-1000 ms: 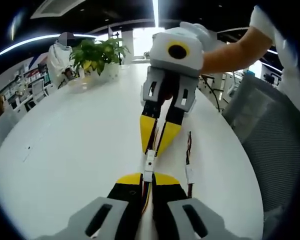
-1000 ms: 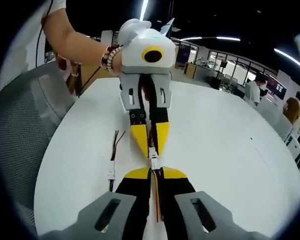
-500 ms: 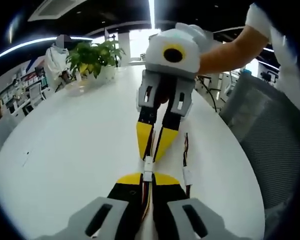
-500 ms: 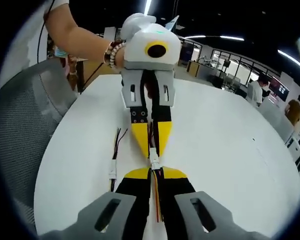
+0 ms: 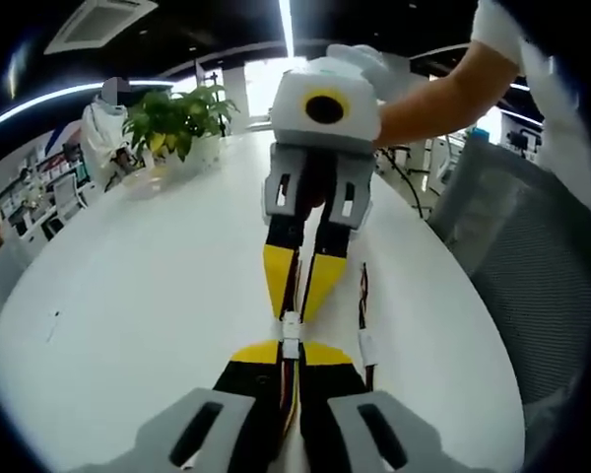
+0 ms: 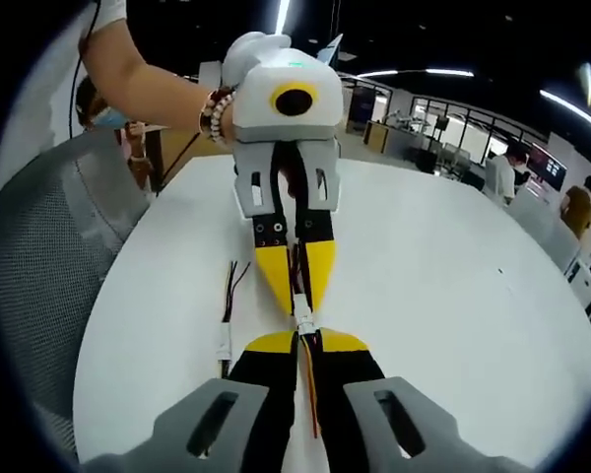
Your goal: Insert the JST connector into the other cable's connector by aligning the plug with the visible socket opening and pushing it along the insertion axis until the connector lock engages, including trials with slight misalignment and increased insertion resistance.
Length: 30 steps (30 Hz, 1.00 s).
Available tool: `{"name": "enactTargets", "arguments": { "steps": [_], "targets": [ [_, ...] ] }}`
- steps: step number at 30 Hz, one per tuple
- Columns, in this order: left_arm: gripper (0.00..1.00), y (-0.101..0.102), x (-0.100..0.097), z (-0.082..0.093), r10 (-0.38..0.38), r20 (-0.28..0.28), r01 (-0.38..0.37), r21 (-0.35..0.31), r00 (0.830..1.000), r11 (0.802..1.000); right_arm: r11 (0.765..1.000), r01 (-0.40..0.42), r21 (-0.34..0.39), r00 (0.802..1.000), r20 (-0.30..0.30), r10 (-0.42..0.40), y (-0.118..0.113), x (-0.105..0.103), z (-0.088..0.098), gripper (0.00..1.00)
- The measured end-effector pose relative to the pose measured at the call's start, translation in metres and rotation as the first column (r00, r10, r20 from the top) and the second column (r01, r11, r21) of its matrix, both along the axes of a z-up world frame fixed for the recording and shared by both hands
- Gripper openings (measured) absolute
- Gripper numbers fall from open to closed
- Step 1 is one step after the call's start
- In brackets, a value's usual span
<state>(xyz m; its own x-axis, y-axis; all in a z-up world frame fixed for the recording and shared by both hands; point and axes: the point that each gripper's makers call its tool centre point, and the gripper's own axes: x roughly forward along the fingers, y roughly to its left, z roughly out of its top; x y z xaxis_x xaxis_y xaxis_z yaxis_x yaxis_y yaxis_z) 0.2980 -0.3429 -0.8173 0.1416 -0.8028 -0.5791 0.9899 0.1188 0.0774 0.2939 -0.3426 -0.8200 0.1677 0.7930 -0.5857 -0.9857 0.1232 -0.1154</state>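
Observation:
Two grippers face each other tip to tip over a white table point(image 5: 158, 276). In the left gripper view, my left gripper point(image 5: 291, 352) is shut on a wired white JST connector point(image 5: 291, 333), and its coloured wires run back between the jaws. The right gripper point(image 5: 295, 304) comes down from above, shut on the mating connector half. The two white halves meet end to end with no gap that I can make out. In the right gripper view, my right gripper point(image 6: 303, 341) is shut on its cable, and the white connector point(image 6: 303, 320) sits between it and the left gripper point(image 6: 297, 301).
A spare cable with a white connector point(image 5: 368, 341) lies on the table beside the grippers, and the same spare cable point(image 6: 224, 340) shows in the right gripper view. A potted plant point(image 5: 177, 113) stands at the far end. A grey mesh chair point(image 5: 532, 266) is at the table's edge. People sit in the background.
Both views have shifted slightly as the hands moved. The grippers stay shut tip to tip with the connector halves together between them.

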Motion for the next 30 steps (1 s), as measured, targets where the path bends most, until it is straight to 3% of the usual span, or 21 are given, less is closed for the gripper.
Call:
{"name": "enactTargets", "arguments": {
  "steps": [9,21,30],
  "targets": [
    [0.0,0.002,-0.002,-0.006,0.011,-0.025,-0.011,0.019,1.0,1.0,1.0,0.002,-0.004,1.0,-0.01,-0.002,0.002,-0.002,-0.007,0.03],
    [0.0,0.007,0.026,-0.005,0.03,-0.009,-0.03,0.026,1.0,0.999,0.999,0.034,0.016,0.999,0.011,-0.034,0.006,0.026,-0.006,0.04],
    [0.0,0.007,0.048,-0.013,0.045,-0.026,-0.044,0.031,0.999,0.999,0.998,0.061,0.022,0.998,0.008,-0.061,0.007,0.046,-0.013,0.04]
  ]
}}
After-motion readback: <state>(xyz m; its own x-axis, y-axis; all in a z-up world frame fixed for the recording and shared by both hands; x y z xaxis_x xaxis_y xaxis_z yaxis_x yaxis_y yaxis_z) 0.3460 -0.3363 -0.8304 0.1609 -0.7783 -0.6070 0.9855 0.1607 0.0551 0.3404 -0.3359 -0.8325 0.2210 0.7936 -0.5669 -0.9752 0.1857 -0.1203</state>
